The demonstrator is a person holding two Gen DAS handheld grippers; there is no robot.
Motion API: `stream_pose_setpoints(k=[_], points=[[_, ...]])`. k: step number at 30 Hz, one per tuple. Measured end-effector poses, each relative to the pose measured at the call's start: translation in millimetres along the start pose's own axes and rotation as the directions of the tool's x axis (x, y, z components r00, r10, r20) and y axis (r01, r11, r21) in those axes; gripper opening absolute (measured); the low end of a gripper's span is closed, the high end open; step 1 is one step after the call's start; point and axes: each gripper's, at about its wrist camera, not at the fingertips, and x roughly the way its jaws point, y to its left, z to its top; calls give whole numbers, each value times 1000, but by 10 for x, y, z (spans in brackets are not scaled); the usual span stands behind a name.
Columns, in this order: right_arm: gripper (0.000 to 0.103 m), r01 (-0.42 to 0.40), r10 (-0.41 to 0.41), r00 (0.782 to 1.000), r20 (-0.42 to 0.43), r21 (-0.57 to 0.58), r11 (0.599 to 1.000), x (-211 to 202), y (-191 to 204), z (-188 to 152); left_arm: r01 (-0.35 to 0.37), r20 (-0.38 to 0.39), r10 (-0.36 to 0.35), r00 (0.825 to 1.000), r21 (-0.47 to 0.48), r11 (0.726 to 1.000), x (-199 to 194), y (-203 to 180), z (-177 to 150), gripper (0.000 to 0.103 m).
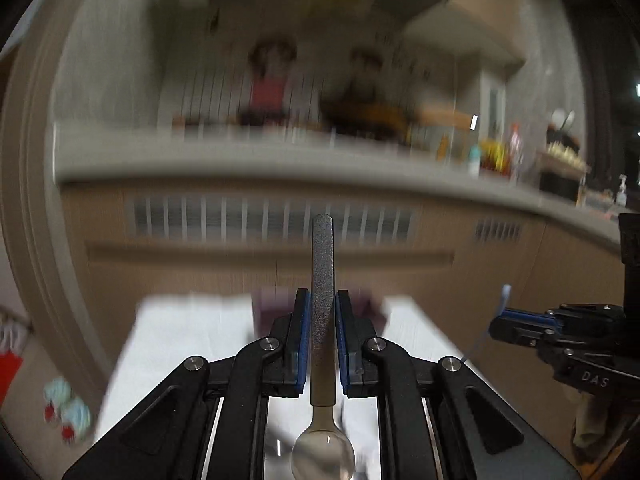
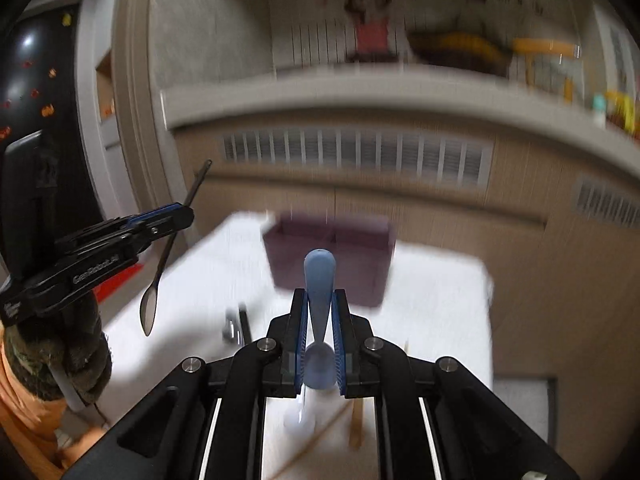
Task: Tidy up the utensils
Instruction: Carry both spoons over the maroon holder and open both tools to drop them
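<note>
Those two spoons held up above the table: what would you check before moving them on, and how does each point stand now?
1. Left gripper shut on metal spoon: ok, handle clamped, bowl toward the camera.
2. Right gripper shut on blue spoon: ok.
3. Purple box in view ahead on the white table: ok.
4. The two grippers apart from each other: ok.
5. Which box compartment is free: cannot tell, blurred.
6. Loose utensils on the table out of the path: cannot tell.
</note>
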Motion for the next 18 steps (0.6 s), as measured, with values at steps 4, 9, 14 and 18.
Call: stream_pose_setpoints(k=[4, 9, 14, 18], points=[[12, 31, -27, 993, 116, -37, 999, -100, 13, 656, -18, 199, 12, 980, 30, 999, 40, -94, 464, 12], [12, 95, -81, 974, 213, -54, 994, 35, -74, 1217, -28, 291, 20, 957, 23, 999, 533, -52, 787, 12], [12, 114, -96, 965, 246, -60, 992, 432, -252, 1375, -70, 316, 61, 947, 18, 997, 1171, 125, 710, 12], [12, 97, -86, 974, 210, -44, 994, 858, -422, 1364, -79, 254, 82, 964, -21, 997, 1696, 223, 509, 12]])
